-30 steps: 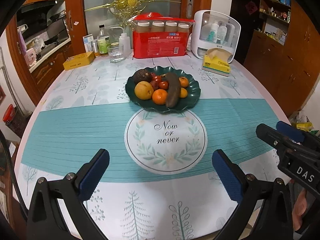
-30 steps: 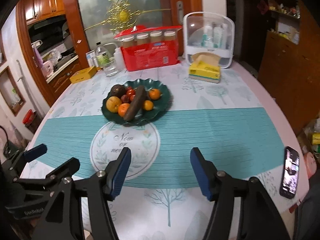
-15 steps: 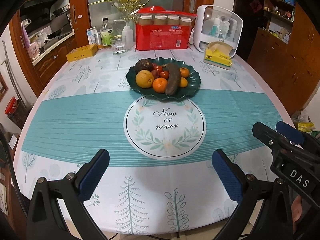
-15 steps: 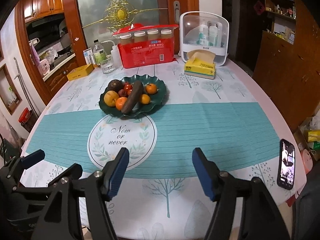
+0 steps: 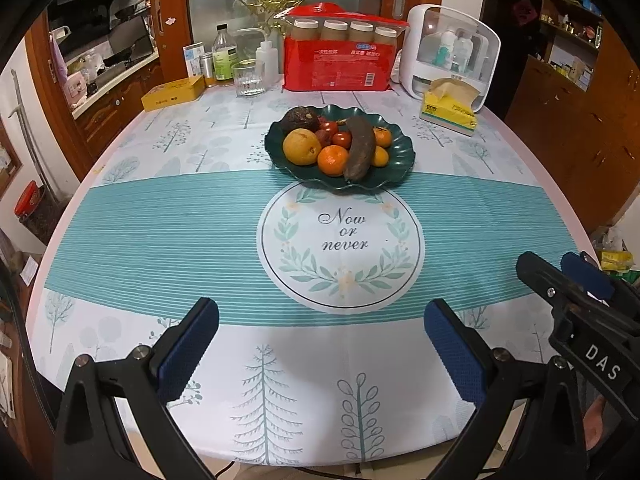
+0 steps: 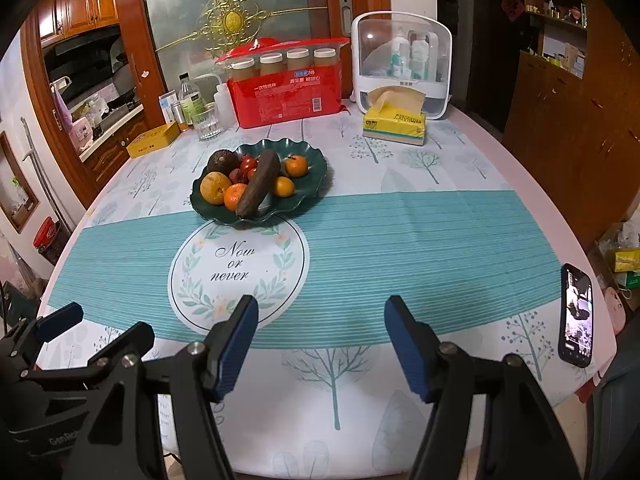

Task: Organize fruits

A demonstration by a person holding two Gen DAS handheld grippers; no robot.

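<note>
We hold both tongs over the near edge of the table (image 5: 120,248), each spread wide and pinching nothing: the left gripper (image 5: 320,340) at six o'clock in its own view, the right gripper (image 6: 320,336) likewise. All the fruit we can see sits heaped in the dark green plate (image 5: 400,160) at twelve o'clock, well apart from us: a yellow pear (image 5: 301,146), tangerines (image 5: 333,159), small tomatoes (image 5: 341,138), a long brown fruit (image 5: 360,147) and a dark round one (image 5: 301,119). No fruit lies loose on the cloth. This fits either fruit gathered already or fruit awaiting sorting; we cannot judge which, so no particular move suggests itself.
</note>
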